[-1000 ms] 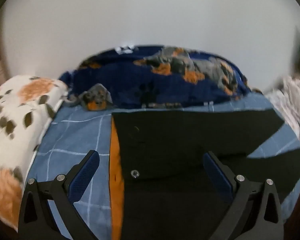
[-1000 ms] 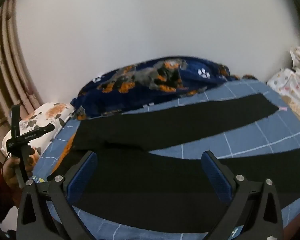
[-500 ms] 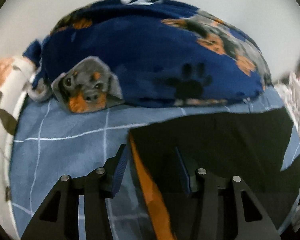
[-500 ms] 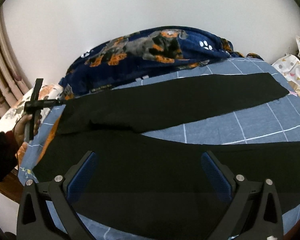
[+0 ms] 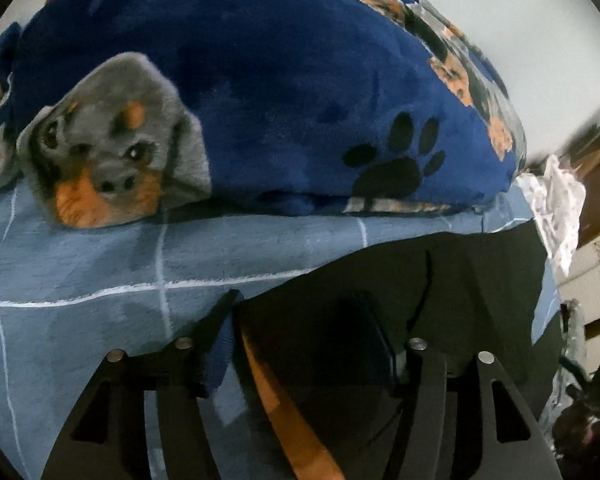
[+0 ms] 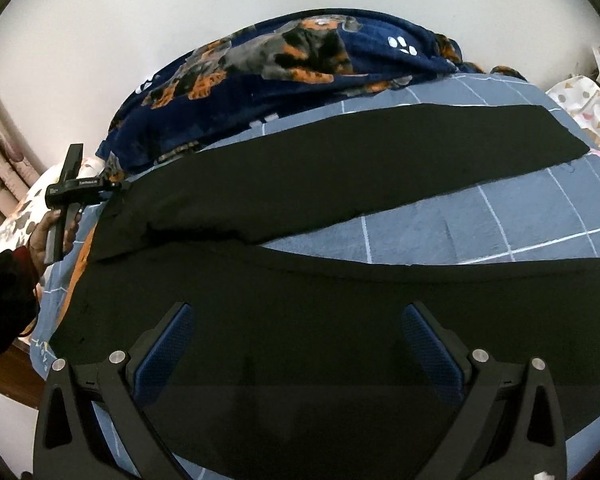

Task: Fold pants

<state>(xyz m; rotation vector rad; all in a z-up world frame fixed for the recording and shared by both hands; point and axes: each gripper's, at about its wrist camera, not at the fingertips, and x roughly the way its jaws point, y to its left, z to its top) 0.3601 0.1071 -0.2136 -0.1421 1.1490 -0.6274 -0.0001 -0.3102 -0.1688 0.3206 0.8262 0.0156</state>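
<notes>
Black pants (image 6: 308,280) spread flat on the bed (image 6: 480,236), filling the middle and lower part of the right wrist view; two legs running toward the right of the frame, the nearer one cut off at the right edge. Orange lining visible along the waist edge at mid left. Fabric nearly featureless in the dark; seams and pockets hard to make out.

Right tool (image 6: 296,338) held wide apart above the pants near the lower centre, nothing between the blue pads (image 6: 164,356); contact with the cloth impossible to judge.

Left tool (image 5: 300,328) seen up close only in the left wrist view: narrowed around the upper corner of the waistband, left finger on the blue sheet side, right finger largely lost against the black cloth. Actually pinching the fabric or only straddling it: cannot tell. Orange band (image 5: 284,404) running down between the fingers. Pants (image 5: 440,280) occupying the lower right of that frame, legs out of sight.

Only in the right wrist view: the left tool (image 6: 74,190) from outside, at mid left, with the person's hand on its handle, fingers hidden behind its body.

Navy dog-print blanket (image 5: 280,80) bunched at the top of both frames; dog face and paw print legible only in the left view. Patterned pillow (image 6: 18,220) partly cut off at mid left.
</notes>
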